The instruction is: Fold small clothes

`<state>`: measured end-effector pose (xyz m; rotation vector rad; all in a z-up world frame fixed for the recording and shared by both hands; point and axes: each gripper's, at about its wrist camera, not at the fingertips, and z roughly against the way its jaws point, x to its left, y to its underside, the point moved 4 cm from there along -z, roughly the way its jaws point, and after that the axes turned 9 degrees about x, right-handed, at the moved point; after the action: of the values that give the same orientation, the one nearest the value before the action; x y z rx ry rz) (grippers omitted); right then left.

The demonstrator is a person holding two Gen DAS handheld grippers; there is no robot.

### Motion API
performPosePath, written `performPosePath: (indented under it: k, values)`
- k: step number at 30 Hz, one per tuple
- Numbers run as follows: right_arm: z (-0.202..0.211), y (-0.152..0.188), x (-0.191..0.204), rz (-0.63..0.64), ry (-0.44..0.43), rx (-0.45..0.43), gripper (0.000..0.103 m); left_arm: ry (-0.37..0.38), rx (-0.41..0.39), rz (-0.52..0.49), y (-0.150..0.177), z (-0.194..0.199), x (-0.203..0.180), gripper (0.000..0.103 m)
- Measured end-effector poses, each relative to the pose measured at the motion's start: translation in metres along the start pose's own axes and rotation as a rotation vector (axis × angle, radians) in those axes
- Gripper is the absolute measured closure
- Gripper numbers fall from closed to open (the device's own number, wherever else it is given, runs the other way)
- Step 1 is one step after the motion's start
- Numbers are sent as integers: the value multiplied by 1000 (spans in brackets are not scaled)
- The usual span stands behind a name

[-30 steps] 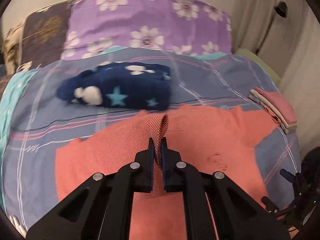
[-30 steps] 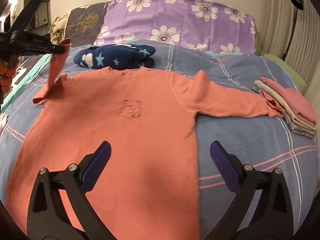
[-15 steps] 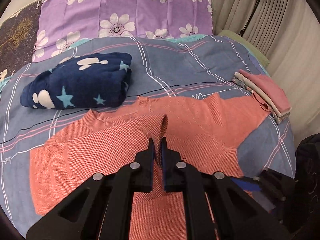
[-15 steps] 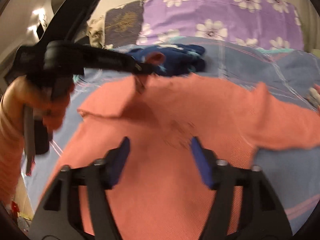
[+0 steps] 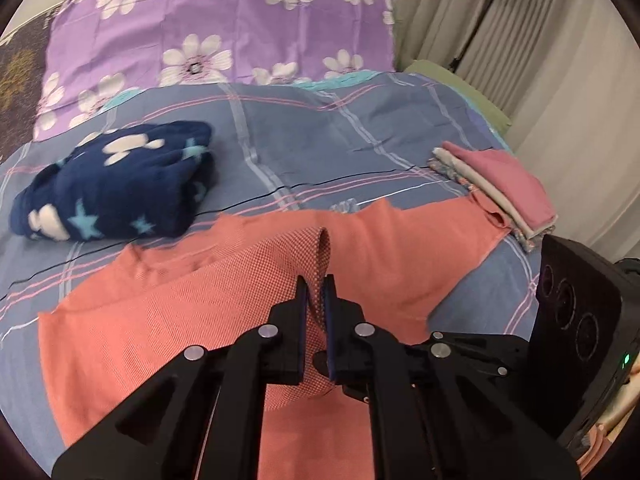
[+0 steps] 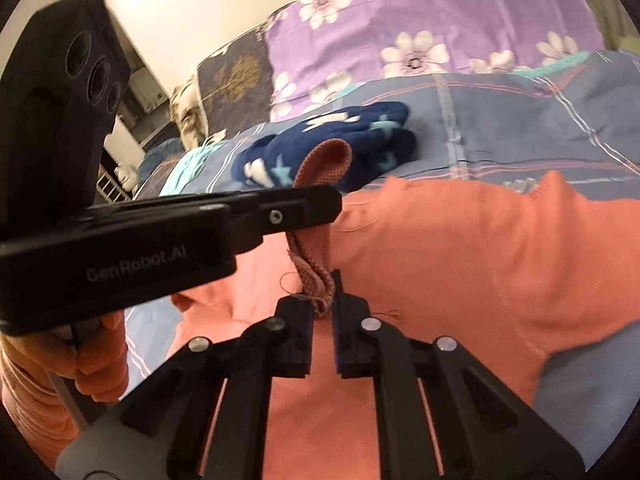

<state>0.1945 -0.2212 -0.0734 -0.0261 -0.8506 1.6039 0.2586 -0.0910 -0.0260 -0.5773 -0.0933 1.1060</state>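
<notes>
Since a second ago the left tool (image 5: 316,300) has carried the sleeve across the orange shirt (image 5: 168,320), and the right tool's jaws have just been closing on that sleeve's hanging end.

From the left wrist, the left tool pinches the sleeve above the shirt, which lies spread on the bed (image 5: 340,136); a navy blanket (image 5: 116,184) sits beyond the shirt, folded clothes (image 5: 500,184) at its far sleeve.

From the right wrist, the right tool (image 6: 323,304) is pressed onto the sleeve end (image 6: 316,280), under the left tool (image 6: 312,206).
</notes>
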Motion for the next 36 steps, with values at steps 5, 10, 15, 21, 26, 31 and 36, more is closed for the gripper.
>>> performPosePath:
  k: [5, 10, 15, 21, 26, 31, 36]
  values:
    - [-1, 12, -49, -114, 48, 41, 95, -32, -76, 12, 10, 13, 4, 53]
    - [-23, 36, -80, -182, 79, 116, 92, -148, -133, 98, 56, 46, 62, 44]
    - [-27, 41, -85, -220, -9, 112, 60, -304, -114, 299, 137, 69, 164, 39]
    - [-43, 7, -68, -179, 13, 137, 37, -334, -106, 491, 185, 71, 230, 39]
    - [-75, -20, -64, -149, 106, 187, 98, -242, -150, 427, 192, 66, 213, 38]
    - [-27, -37, -23, 29, 113, -21, 99, -281, -113, 261, 200, 47, 183, 34]
    - [-38, -32, -34, 102, 403, 47, 70, -343, -98, 363, 198, 32, 208, 38]
